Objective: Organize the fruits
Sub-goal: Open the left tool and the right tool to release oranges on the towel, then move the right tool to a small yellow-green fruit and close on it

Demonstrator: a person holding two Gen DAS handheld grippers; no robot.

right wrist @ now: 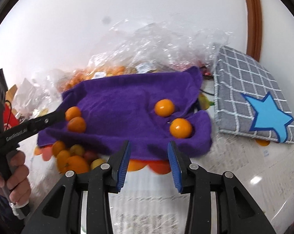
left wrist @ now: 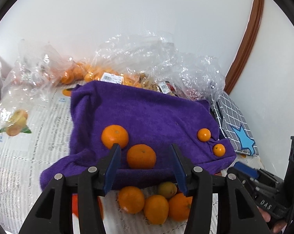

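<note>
A purple towel [left wrist: 147,115] lies on the table with two larger oranges [left wrist: 141,156] at its left and two small oranges [left wrist: 204,134] at its right. In the right wrist view the towel [right wrist: 123,101] shows the same pairs [right wrist: 76,124] [right wrist: 180,128]. My left gripper [left wrist: 145,150] is open and empty, its fingers on either side of the nearer large orange. My right gripper [right wrist: 148,146] is open and empty above the towel's near edge. Loose oranges [left wrist: 155,202] lie in front of the towel.
Clear plastic bags [left wrist: 139,58] holding more oranges lie behind the towel by the white wall. A grey checked box with a blue star [right wrist: 252,97] stands to the right. The table is covered in printed paper [left wrist: 20,136].
</note>
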